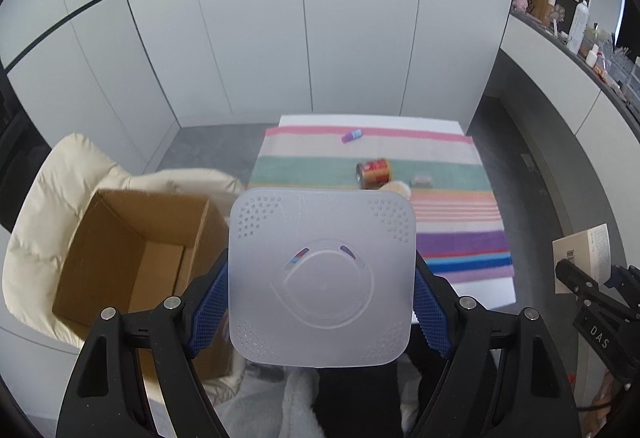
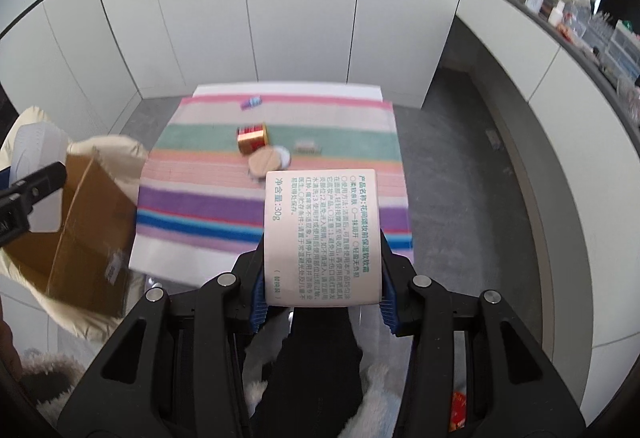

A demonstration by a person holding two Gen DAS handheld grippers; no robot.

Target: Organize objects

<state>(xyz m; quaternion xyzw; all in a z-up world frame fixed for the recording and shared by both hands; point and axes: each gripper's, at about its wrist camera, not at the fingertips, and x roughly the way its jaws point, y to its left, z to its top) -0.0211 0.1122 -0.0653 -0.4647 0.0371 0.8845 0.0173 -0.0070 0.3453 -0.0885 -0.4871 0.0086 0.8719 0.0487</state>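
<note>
My left gripper (image 1: pixel 320 302) is shut on a flat white square plastic device (image 1: pixel 320 274) with rounded corners, held between its blue pads above the floor, just right of an open cardboard box (image 1: pixel 132 254). My right gripper (image 2: pixel 324 290) is shut on a small white carton (image 2: pixel 322 234) printed with green text. That carton (image 1: pixel 584 254) and the right gripper show at the right edge of the left wrist view. On the striped cloth (image 2: pixel 192 206) lie a red and gold can (image 2: pixel 252 138) on its side, a round wooden lid (image 2: pixel 264 162) and a small purple tube (image 2: pixel 251 102).
The cardboard box (image 2: pixel 84 222) rests on a cream padded jacket (image 1: pixel 60 174) left of the table. A small pale object (image 2: pixel 308 147) lies beside the can. White cabinet panels stand behind. A curved counter (image 1: pixel 560 50) with bottles and clutter runs along the right. A person's dark trousers and fleece are below the grippers.
</note>
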